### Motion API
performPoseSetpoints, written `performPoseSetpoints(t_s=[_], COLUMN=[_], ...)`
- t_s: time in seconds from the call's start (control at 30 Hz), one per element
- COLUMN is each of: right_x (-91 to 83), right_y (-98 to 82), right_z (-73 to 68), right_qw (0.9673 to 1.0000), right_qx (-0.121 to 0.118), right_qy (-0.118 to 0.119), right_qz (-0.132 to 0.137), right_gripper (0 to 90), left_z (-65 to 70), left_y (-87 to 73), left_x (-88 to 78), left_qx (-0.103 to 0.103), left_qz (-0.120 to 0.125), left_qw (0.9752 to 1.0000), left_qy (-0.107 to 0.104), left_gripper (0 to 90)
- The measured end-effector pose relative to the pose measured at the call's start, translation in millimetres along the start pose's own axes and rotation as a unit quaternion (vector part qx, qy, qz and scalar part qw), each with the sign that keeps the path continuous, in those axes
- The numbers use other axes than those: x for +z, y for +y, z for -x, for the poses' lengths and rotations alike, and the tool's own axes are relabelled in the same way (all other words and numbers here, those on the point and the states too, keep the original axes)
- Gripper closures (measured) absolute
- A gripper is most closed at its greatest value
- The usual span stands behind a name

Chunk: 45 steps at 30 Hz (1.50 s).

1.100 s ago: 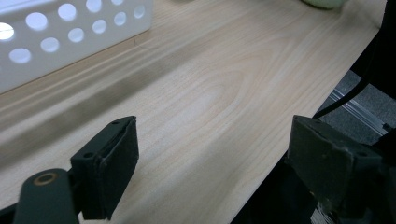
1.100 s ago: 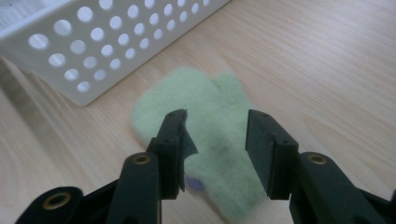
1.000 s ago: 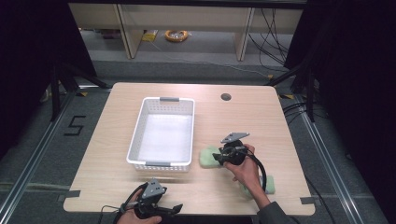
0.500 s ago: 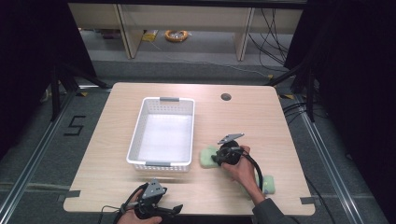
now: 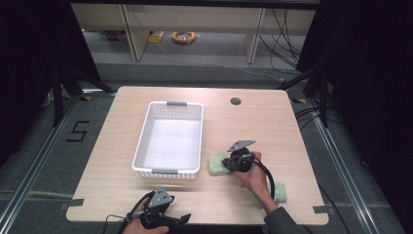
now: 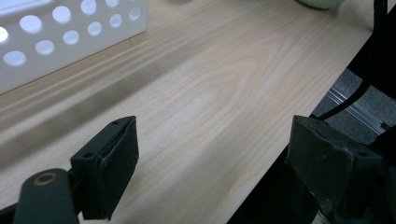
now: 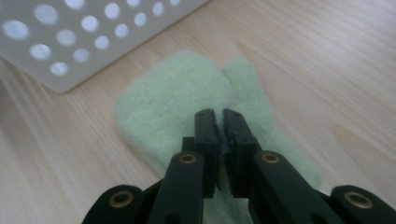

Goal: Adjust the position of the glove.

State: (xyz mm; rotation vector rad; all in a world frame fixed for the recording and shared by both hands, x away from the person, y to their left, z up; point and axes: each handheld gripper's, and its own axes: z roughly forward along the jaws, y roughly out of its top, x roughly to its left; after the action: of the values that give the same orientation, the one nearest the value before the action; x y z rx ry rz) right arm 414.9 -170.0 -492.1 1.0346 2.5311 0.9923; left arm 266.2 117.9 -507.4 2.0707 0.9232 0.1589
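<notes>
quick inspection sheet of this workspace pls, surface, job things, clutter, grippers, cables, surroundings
surface: light wood table, round hole near its far edge.
job's things: pale green fuzzy mitten flat on the table beside the white basket; basket holds nothing seen. A second green piece lies by the right forearm.
clutter: nothing seen.
grippers: right gripper has just been closing, jaws nearly together, pinching the mitten's fabric. Left gripper open, over the table's near edge, holding nothing.
cables: black cable trails from the right gripper; more cables on the floor behind.
surroundings: dark curtains, shelf frame, orange coil on the floor.
</notes>
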Motion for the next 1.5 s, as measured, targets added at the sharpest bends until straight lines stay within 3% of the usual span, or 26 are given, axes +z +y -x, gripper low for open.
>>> performPoseSetpoints(t_s=[0.1, 0.13, 0.2, 0.27, 0.3, 0.33, 0.4, 0.43, 0.47, 0.53, 0.57, 0.63, 0.7, 0.77, 0.83, 0.87, 1.07, 1.17, 1.23, 1.3, 1.4, 1.43, 1.5], right_x=[-8.7, -10.8, -15.9, -24.1, -25.8, -33.8, -38.0, -43.6, -46.2, -50.5, -51.9, -54.1, -55.6, -57.0, -58.4, -58.9, -63.2, -61.0, -59.1, -55.9, -54.9, -53.7, -50.4], right_y=[0.8, 0.6, 1.4, 1.4, 1.2, 0.8, 0.5, -1.2, -2.8, -6.9, -9.1, -13.7, -19.0, -23.9, -26.3, -30.8, -41.3, -48.3, -51.2, -54.0, -54.9, -55.6, -56.9], right_z=[-1.2, -1.3, -1.3, -4.3, -6.1, -8.9, -9.1, -11.4, -12.7, -17.0, -19.3, -24.6, -30.4, -34.2, -36.7, -40.6, -53.1, -55.8, -56.5, -57.6, -57.1, -57.7, -58.7], right_qw=[0.9999, 0.9998, 0.9997, 0.9997, 0.9992, 0.9991, 0.9991, 0.9987, 0.9986, 0.9986, 0.9985, 0.9983, 0.9982, 0.9979, 0.9981, 0.9979, 0.9976, 0.9974, 0.9975, 0.9974, 0.9977, 0.9975, 0.9979], right_qx=[0.001, -0.006, -0.011, -0.002, -0.002, -0.004, -0.013, -0.018, -0.02, -0.012, -0.01, -0.01, -0.015, -0.016, -0.011, -0.016, -0.012, -0.01, -0.011, -0.006, -0.008, -0.003, -0.001], right_qy=[0.014, 0.015, 0.018, 0.022, 0.026, 0.027, 0.029, 0.035, 0.035, 0.039, 0.042, 0.05, 0.05, 0.055, 0.055, 0.057, 0.064, 0.069, 0.067, 0.069, 0.067, 0.07, 0.065], right_qz=[0.005, 0.015, 0.008, 0.012, 0.031, 0.032, 0.028, 0.032, 0.034, 0.034, 0.034, 0.029, 0.029, 0.03, 0.027, 0.026, 0.023, 0.021, 0.018, 0.018, 0.005, 0.004, 0.006], right_gripper=[86.4, 86.4, 86.5, 86.6, 86.6, 86.6, 86.5, 86.6, 86.6, 86.6, 86.6, 86.6, 86.6, 86.5, 86.6, 86.5, 86.5, 86.5, 86.5, 86.4, 86.3, 86.2, 86.0], left_z=[-0.3, 0.9, 0.3, 0.2, -1.0, -0.2, -0.5, 0.7, 0.1, -1.0, -0.6, -0.6, -1.5, 0.5, -0.6, -0.4, -0.5, -1.6, -1.3, 0.9, 0.5, -1.2, -1.0], left_y=[-1.0, -1.4, -1.1, -0.6, -0.3, -0.1, 0.0, -1.0, -0.8, -0.7, -0.8, -0.7, -0.1, -0.4, -0.7, -0.9, -0.1, -0.3, -0.4, -0.5, -0.6, -0.4, -0.5], left_x=[0.4, 1.4, 0.9, 0.1, -1.3, -1.1, -1.3, 0.8, -0.1, -1.1, -1.2, -0.8, -1.7, -0.3, -1.7, -1.1, -1.4, -1.9, -1.7, -0.1, -0.3, -1.5, -1.2], left_qx=[-0.004, -0.019, -0.014, -0.013, -0.001, -0.011, -0.007, -0.013, -0.013, -0.009, -0.02, -0.019, -0.002, -0.014, -0.007, -0.019, -0.007, -0.016, -0.007, -0.014, -0.013, -0.003, -0.01], left_qz=[0.003, 0.01, 0.011, 0.008, -0.001, -0.005, -0.005, 0.013, 0.008, 0.006, 0.006, 0.007, 0.004, 0.014, 0.008, 0.01, 0.009, -0.001, 0.003, 0.015, 0.012, 0.004, 0.006], left_qw=[1.0, 0.9998, 0.9998, 0.9999, 1.0, 0.9999, 1.0, 0.9998, 0.9999, 0.9999, 0.9998, 0.9998, 1.0, 0.9998, 0.9999, 0.9998, 0.9999, 0.9999, 0.9999, 0.9998, 0.9998, 1.0, 0.9999], left_qy=[0.002, 0.005, 0.004, 0.003, 0.002, -0.003, -0.002, 0.005, 0.002, 0.002, 0.002, 0.003, 0.004, 0.004, 0.004, 0.004, 0.004, 0.003, 0.009, 0.005, 0.006, 0.005, 0.002], left_gripper=[15.9, 15.9, 15.9, 15.9, 15.9, 15.9, 15.9, 15.9, 15.9, 15.9, 15.9, 15.8, 15.9, 15.9, 15.8, 15.9, 15.9, 15.9, 15.9, 15.8, 15.9, 15.9, 15.9])
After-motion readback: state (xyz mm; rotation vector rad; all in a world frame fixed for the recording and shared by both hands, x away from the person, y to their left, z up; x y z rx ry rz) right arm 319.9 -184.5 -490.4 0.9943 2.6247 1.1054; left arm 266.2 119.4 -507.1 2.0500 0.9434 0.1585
